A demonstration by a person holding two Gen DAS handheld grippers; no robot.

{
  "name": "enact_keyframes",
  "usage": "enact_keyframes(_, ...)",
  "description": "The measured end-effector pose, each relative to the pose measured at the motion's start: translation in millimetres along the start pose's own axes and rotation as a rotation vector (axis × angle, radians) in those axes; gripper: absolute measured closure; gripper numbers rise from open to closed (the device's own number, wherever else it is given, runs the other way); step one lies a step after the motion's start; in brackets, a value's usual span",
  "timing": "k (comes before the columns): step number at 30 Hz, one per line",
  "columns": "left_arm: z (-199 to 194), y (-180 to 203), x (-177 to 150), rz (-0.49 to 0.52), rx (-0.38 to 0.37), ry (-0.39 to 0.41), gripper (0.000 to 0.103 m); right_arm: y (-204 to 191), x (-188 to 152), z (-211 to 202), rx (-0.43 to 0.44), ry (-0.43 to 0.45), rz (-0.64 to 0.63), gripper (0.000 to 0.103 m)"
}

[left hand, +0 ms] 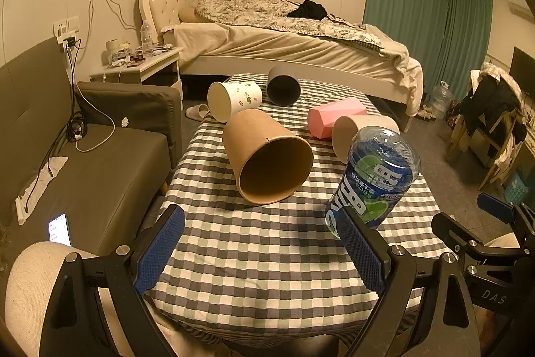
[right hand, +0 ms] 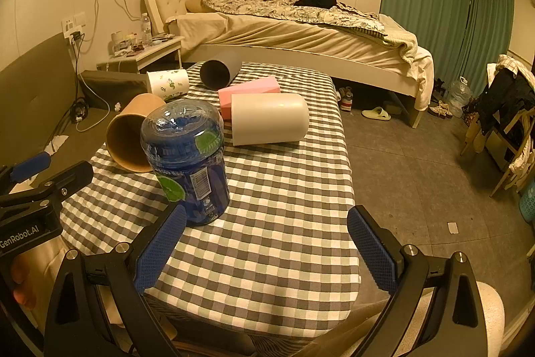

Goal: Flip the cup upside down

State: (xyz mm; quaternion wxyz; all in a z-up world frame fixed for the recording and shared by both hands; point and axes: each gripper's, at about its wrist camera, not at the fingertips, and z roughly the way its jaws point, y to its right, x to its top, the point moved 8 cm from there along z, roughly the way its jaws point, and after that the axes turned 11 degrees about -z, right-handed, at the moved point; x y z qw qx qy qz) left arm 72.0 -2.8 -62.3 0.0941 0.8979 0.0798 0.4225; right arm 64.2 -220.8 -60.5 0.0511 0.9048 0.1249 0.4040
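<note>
Several cups lie on their sides on the checked tablecloth. A brown paper cup lies nearest, its mouth toward me. Behind it lie a white leaf-patterned cup, a dark grey cup and a plain cream cup. A blue plastic tub stands bottom-up at the near right. My left gripper hovers open over the front of the table, empty. My right gripper is open too, just right of the tub.
A pink faceted box lies between the cups. A grey sofa with cables and a phone flanks the table's left. A bed, nightstand and a clothes-laden chair stand beyond.
</note>
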Motion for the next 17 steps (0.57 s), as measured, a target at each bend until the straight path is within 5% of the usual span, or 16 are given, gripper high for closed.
enact_keyframes(17,-3.5,-3.5,-0.7,0.008,-0.001,0.010,0.008,-1.3,-1.2,3.0,-0.001,-0.004,-0.002,0.006)
